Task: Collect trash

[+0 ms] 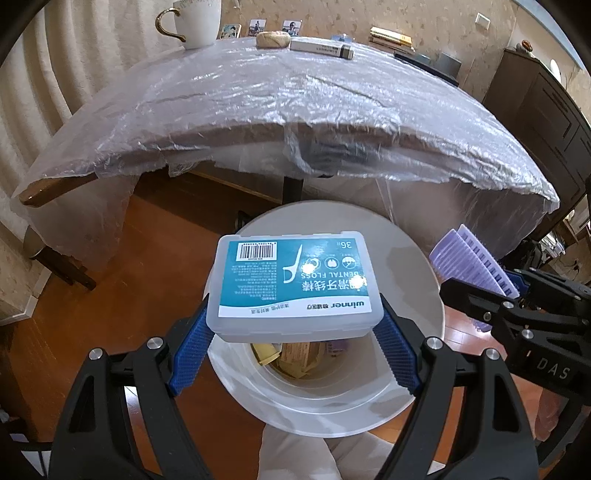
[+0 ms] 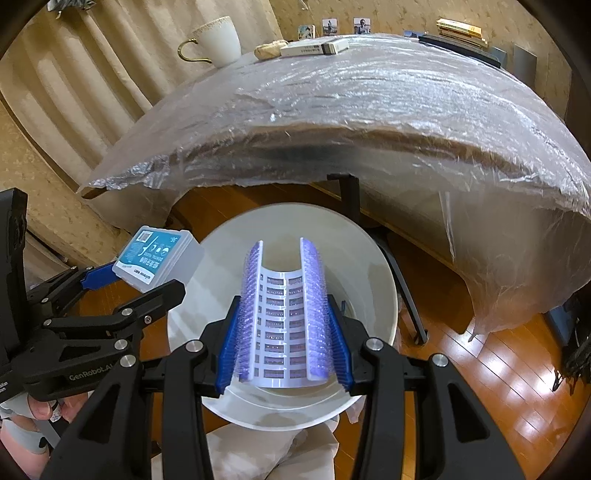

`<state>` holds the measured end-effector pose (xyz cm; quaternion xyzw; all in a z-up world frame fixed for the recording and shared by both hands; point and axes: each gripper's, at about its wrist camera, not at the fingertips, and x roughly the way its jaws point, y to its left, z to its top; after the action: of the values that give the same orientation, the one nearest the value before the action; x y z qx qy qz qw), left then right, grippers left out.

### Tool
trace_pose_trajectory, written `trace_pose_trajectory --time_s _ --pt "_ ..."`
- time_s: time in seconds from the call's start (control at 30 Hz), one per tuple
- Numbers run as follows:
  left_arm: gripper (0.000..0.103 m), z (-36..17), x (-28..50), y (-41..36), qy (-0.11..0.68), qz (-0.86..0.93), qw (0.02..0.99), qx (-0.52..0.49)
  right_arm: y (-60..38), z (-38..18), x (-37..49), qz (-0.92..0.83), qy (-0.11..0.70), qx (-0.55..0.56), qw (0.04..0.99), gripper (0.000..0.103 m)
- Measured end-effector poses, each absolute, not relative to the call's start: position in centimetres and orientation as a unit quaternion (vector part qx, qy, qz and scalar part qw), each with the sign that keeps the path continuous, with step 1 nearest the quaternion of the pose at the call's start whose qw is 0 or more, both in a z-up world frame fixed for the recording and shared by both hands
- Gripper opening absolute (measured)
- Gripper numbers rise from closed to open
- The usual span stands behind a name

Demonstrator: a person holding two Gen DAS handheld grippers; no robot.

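Here, the left gripper (image 1: 295,328) clamps a flat, translucent plastic dental-floss box (image 1: 293,284) with a teal printed label and barcode, its blue ribbed pads pressed against the box's two short sides, directly above the round white plastic waste bin (image 1: 413,280) on the wooden floor. The right gripper (image 2: 284,336) squeezes a curled white plastic strip edged with purple bristles (image 2: 284,314), slotted in rows down its middle, over the same bin. Behind stands a table draped in crinkled clear plastic sheeting (image 1: 295,96), carrying a white gold-handled mug (image 1: 197,22) and a long white carton (image 1: 321,48). Only the left wrist view looks down into the bin, showing yellowish and brown scraps (image 1: 295,360) at its bottom; only the right wrist view shows the person's fingers (image 2: 44,408) under the left gripper.
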<state>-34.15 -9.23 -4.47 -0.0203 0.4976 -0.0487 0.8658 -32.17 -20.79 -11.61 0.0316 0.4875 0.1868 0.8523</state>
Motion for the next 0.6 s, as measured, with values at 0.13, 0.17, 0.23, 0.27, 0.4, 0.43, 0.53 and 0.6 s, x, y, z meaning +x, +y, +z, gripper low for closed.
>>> trace_pose_trajectory --time_s 0.13,0.17,0.23,0.27,0.4,0.43,0.53,0.6 --pt "0.083 -4.8 -33.9 -9.2 0.500 -0.048 0.864 -0.016 -20.8 -12.3 -31.8 0.182 0.493 0.032 0.850 0.042" --pt "0.083 -5.0 -33.8 -9.2 0.502 -0.048 0.864 -0.013 -20.8 -12.5 -31.7 0.181 0.495 0.032 0.849 0.042" --pt "0.083 -5.2 -33.7 -9.3 0.503 -0.048 0.863 -0.011 -20.5 -12.9 -31.6 0.178 0.498 0.032 0.848 0.042" --pt "0.083 -5.3 -33.6 -9.3 0.504 -0.048 0.862 -0.011 -20.5 -13.0 -31.6 0.178 0.499 0.033 0.848 0.042" --pt "0.083 -5.9 -33.3 -9.3 0.509 -0.049 0.859 -0.005 -20.4 -13.4 -31.4 0.174 0.504 0.031 0.845 0.042" --pt "0.083 -6.0 -33.3 -9.3 0.510 -0.049 0.859 -0.004 -20.3 -13.5 -31.4 0.174 0.504 0.031 0.845 0.042" --pt "0.083 -6.5 -33.0 -9.2 0.513 -0.050 0.857 -0.002 -20.1 -13.9 -31.1 0.173 0.508 0.028 0.843 0.042" --pt "0.083 -6.8 -32.7 -9.2 0.516 -0.050 0.855 0.001 -19.8 -14.1 -30.9 0.171 0.510 0.024 0.843 0.042"
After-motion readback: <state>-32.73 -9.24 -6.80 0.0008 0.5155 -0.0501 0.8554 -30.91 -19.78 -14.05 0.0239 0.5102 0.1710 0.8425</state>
